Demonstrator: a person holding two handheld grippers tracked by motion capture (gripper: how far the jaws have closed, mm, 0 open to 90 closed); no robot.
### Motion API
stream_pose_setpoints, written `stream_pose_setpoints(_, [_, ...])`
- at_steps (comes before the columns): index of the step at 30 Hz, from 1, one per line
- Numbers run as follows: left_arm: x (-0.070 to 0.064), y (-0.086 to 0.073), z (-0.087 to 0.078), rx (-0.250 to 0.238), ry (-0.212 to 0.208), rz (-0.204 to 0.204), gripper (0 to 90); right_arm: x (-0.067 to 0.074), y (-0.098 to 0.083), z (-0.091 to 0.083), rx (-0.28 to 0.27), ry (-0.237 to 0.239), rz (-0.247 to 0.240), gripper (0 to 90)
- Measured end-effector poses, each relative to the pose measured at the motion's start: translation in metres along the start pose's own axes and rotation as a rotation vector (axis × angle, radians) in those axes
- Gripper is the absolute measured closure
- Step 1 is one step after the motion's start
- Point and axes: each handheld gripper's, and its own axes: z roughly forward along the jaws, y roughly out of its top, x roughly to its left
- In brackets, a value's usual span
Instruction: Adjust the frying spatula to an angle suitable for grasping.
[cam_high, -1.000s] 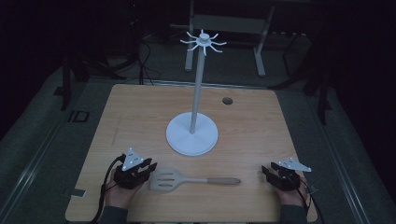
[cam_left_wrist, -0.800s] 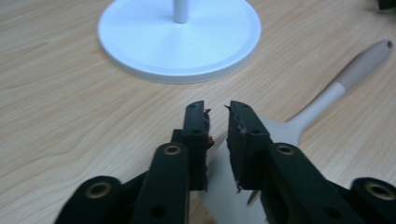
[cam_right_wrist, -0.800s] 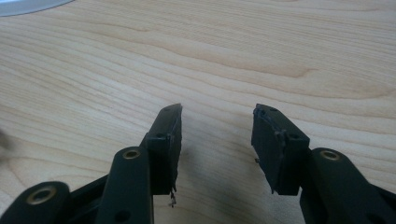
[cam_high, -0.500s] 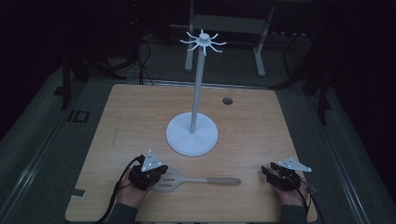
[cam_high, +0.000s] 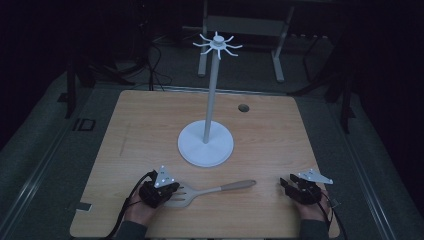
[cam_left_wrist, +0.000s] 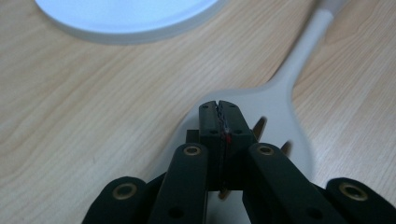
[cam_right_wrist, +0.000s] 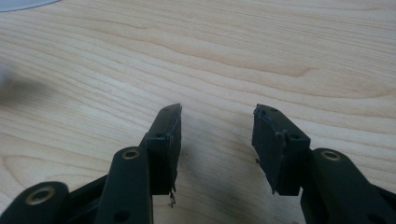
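Wooden table (cam_high: 150, 120), "ID" label (cam_high: 80, 124), spatula (cam_high: 210, 191)

A pale grey slotted spatula (cam_high: 210, 191) lies flat on the wooden table near its front edge, just in front of the white round stand base. Its broad blade (with a few slots cut through it) (cam_left_wrist: 275, 116) points left; the slim shaft runs right to a tan handle.

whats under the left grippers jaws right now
The slotted head of the spatula lies on the table directly beneath the left gripper, whose jaws are pressed together. The jaws cover part of the head, so whether they pinch its edge cannot be seen.
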Motion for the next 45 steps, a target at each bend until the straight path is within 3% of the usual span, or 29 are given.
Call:
stream_pose_setpoints(7, [-0.004,-0.008,-0.003,-0.013,-0.015,-0.035,87.8,0.000,0.000,0.000,0.001,-0.001,0.000,52.1])
stream_pose_setpoints(13, [-0.006,-0.005,-0.003,0.001,-0.026,-0.033,86.4,0.000,0.000,0.001,0.004,-0.002,-0.002,52.1])
stream_pose_setpoints(21, [-0.007,0.018,-0.001,0.002,-0.045,-0.017,81.6,0.000,0.000,0.001,0.013,-0.005,-0.004,51.6])
stream_pose_setpoints(24, [-0.005,0.034,0.003,0.001,-0.069,-0.016,80.1,0.000,0.001,0.001,0.012,-0.004,-0.002,51.2])
stream_pose_setpoints(34, [0.005,0.059,0.013,0.014,-0.113,-0.049,76.7,0.000,0.001,0.002,0.014,-0.003,0.000,50.6])
stream_pose_setpoints(45, [0.004,0.082,0.026,0.045,-0.139,-0.011,75.6,-0.001,0.000,0.001,0.008,-0.007,0.010,50.6])
